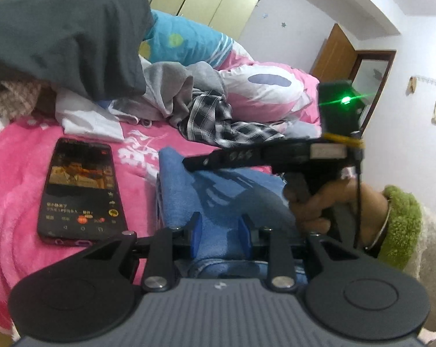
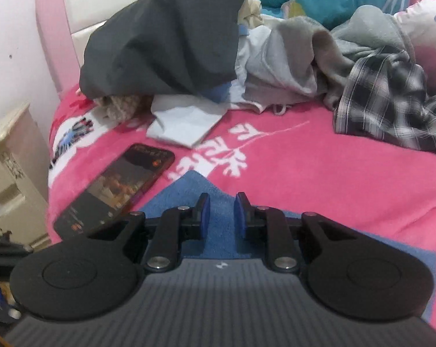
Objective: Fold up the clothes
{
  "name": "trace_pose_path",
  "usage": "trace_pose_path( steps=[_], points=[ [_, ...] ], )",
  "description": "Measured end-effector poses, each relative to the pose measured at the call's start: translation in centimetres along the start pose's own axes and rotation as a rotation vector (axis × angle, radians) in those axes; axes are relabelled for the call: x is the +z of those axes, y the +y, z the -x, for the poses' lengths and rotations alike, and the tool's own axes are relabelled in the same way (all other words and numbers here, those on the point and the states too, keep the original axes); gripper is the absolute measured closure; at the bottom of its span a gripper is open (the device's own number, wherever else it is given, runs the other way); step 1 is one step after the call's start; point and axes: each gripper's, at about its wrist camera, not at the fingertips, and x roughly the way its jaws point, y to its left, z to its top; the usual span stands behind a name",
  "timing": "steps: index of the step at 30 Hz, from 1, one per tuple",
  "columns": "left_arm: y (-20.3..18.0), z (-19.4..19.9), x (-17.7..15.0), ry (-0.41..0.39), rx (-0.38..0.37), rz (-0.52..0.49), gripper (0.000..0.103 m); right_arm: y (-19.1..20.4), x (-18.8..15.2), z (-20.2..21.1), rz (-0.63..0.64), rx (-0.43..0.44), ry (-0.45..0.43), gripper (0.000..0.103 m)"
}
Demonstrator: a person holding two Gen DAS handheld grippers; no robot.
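blue terry-cloth garment [image 2: 218, 225] flat on pink fleece blanket [image 2: 319, 167]
left gripper [image 1: 220, 231] and right gripper [image 2: 221, 214] both released above it, lower centre.

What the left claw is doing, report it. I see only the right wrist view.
Observer: The left claw is open, and the folded blue terry towel shows between its blue pads.
Operator: Now describe what holds the other one.
Observer: A hand in a fuzzy green cuff grips the handle of the right claw, which reaches across above the towel.
Operator: Give me its status light.
Observer: A small green light glows on the black block on top of it.
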Motion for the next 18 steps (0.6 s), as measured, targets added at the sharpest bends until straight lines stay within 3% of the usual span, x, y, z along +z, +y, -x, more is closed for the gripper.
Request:
trace_pose_path(
  steps=[2,5,7,9,13,15,18],
  points=[
    [0.2,0.1,-0.1,-0.003,-0.006,0.000,0.074,0.4,0.6,1.2,0.035,-0.010,-0.013,0.084],
    [0.2,0.2,-0.3,-0.010,-0.005,-0.003,0.074,0.9,1.9,3.1,-0.010,0.080,-0.074,0.084],
    [0.1,0.2,-0.3,-0.012,-0.001,-0.005,0.074,1.4,2.0,2.0,-0.006,0.112,-0.053,0.085],
    [0.1,0.2,-0.3,-0.010,0.015,-0.007,0.074,1.6,0.9,-1.7,-0.003,0.070,0.042,0.085],
    [0.3,0.3,-0.3,-0.010,0.028,0.005,0.073,1.2,0.3,-3.0,-0.055,0.081,0.030,0.086],
    [0.1,0.5,-0.2,-0.010,0.038,-0.001,0.073,1.5,0.6,-1.8,-0.025,0.067,0.023,0.086],
    [-0.5,0.7,-0.1,-0.011,0.065,-0.022,0.073,0.4,1.1,3.4,-0.061,0.020,-0.059,0.084]
  ],
)
